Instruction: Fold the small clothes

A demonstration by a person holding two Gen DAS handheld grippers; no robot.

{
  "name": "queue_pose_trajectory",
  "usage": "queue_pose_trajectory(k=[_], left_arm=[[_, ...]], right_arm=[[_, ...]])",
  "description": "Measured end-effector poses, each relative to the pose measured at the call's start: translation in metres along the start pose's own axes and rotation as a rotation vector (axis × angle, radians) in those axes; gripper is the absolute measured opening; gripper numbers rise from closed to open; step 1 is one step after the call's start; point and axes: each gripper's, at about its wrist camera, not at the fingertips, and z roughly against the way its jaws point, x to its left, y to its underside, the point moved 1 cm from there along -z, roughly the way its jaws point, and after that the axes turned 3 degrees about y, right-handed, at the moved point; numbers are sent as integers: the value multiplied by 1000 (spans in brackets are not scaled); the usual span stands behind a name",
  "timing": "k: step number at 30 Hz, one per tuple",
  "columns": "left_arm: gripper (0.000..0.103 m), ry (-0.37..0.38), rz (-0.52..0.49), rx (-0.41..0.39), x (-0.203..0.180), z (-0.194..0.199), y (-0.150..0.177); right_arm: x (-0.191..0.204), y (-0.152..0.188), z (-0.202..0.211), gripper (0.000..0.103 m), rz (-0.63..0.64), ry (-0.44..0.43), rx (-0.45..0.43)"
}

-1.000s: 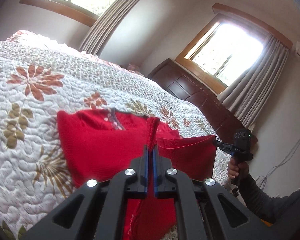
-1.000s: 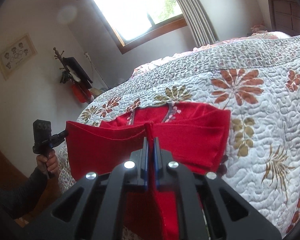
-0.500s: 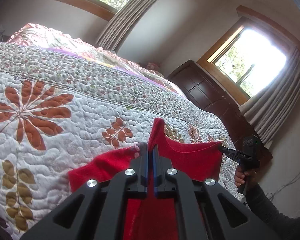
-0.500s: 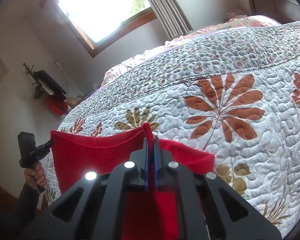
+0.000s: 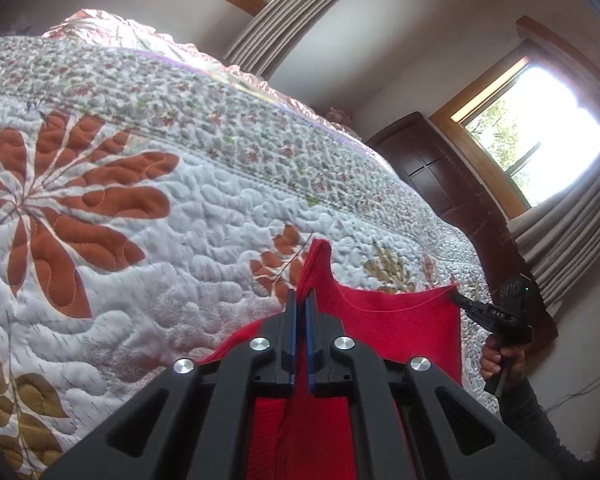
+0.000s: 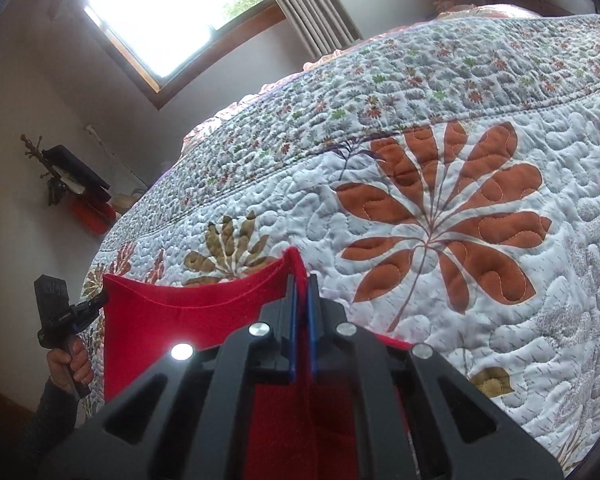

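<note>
The red knit top (image 5: 400, 320) is held stretched over the floral quilt (image 5: 140, 208), one corner clamped in the left gripper (image 5: 300, 300), the other in the right gripper (image 6: 301, 284); edge should be kept taut and lowered evenly

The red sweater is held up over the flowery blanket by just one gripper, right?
No, both hold it. The left wrist view shows the left gripper shut on the red sweater over the flowery blanket, and the right gripper pinching its other corner.
</note>
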Motion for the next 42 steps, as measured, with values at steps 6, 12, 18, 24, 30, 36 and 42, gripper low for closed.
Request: queue_pose_trajectory(k=[6,12,18,24,30,36,42], left_arm=[[6,-130,27,95,19,-20,8],[43,-233,-117,-54,-34,39,17],[45,36,-247,142,-103,22,99],[40,-72,-242,190,-82,-14,133],[65,100,-261,82,-118,47,153],[63,61,-142,179,-75,33,198],[90,161,-65,100,-68,88,180]], right_arm=[[-14,8,-26,10,-31,42,70],[0,28,28,23,9,77,-61],[56,112,49,24,141,-65,28],[50,142,22,22,145,4,59],[51,153,93,35,92,-99,-35],[22,209,76,31,58,-23,60],[61,221,119,55,177,45,-48]])
